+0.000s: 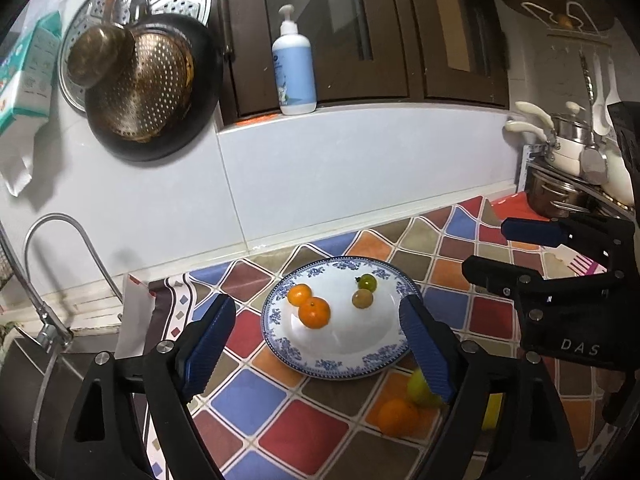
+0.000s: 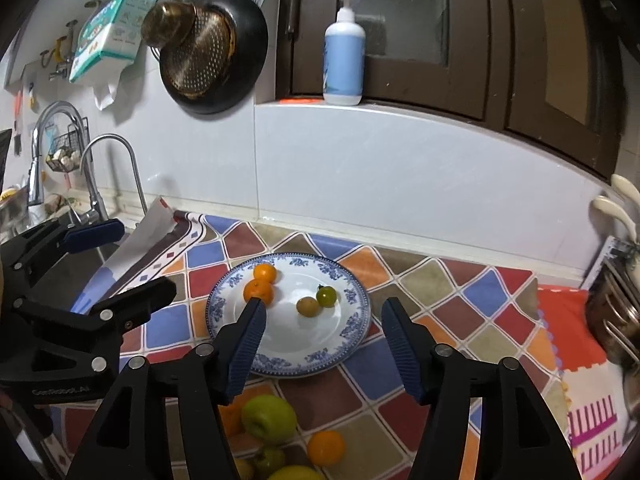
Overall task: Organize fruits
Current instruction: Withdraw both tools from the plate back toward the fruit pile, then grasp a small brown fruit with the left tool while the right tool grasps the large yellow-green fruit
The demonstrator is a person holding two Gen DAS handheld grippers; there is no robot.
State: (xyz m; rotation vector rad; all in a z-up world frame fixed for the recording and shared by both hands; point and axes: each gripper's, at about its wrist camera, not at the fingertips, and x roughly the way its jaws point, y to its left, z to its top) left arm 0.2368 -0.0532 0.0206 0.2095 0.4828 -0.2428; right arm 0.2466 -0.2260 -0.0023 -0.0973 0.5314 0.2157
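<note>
The fruit is split: two oranges (image 1: 310,306) touching on the plate (image 1: 340,368), two small greenish fruits (image 2: 316,301) side by side opposite them, and a loose heap on the cloth (image 2: 460,308) just in front — a green apple (image 2: 269,418), an orange (image 2: 326,447), more below. I judge them light, firm and prone to roll, the skins a bit slick; I'd pinch each across its widest part (gently for the small ones). My left gripper (image 1: 316,344) is spread and empty; my right gripper (image 2: 322,342) is spread too, holding nothing — both hang above the plate.
</note>
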